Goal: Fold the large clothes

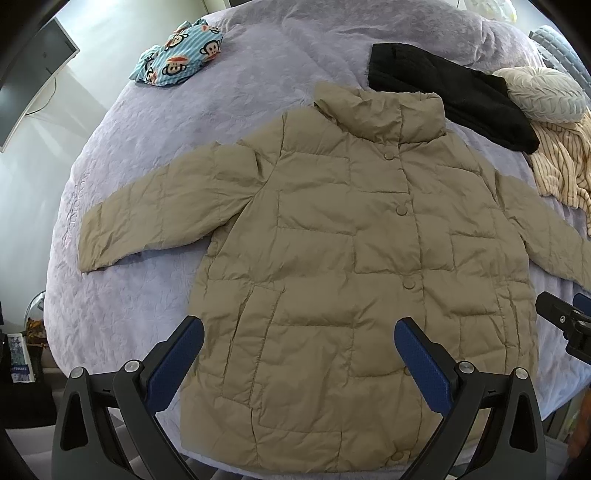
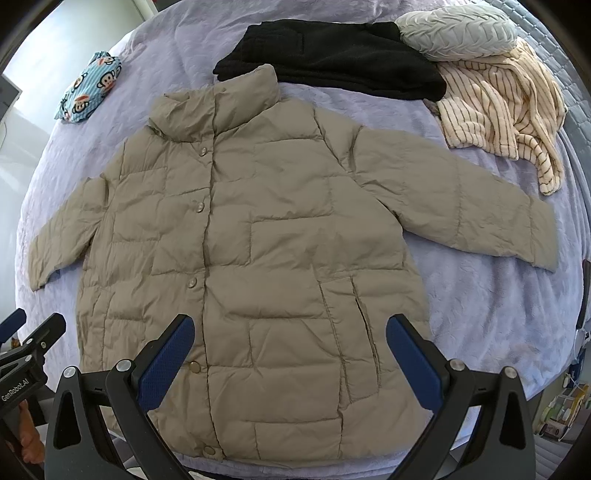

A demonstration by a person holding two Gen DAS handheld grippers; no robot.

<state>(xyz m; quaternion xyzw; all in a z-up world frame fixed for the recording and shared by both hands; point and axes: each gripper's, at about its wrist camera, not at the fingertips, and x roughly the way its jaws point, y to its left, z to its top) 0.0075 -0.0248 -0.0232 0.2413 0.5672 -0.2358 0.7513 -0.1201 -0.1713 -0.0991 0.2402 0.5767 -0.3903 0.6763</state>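
Note:
A beige quilted puffer jacket (image 1: pixel 332 258) lies flat and buttoned, front up, on the lavender bed cover (image 1: pixel 147 147), collar away from me and both sleeves spread out. It also shows in the right wrist view (image 2: pixel 277 240). My left gripper (image 1: pixel 299 343) is open and empty, above the jacket's lower left part. My right gripper (image 2: pixel 291 339) is open and empty, above the jacket's lower right part near the pocket. The right gripper shows at the right edge of the left wrist view (image 1: pixel 565 321). The left gripper shows at the left edge of the right wrist view (image 2: pixel 26 339).
A black garment (image 2: pixel 332 55) lies behind the collar. A cream striped garment (image 2: pixel 502 110) and a grey pillow (image 2: pixel 458 33) lie at the back right. A blue monkey-print cloth (image 1: pixel 177 51) lies at the back left. The bed's edge runs close under the hem.

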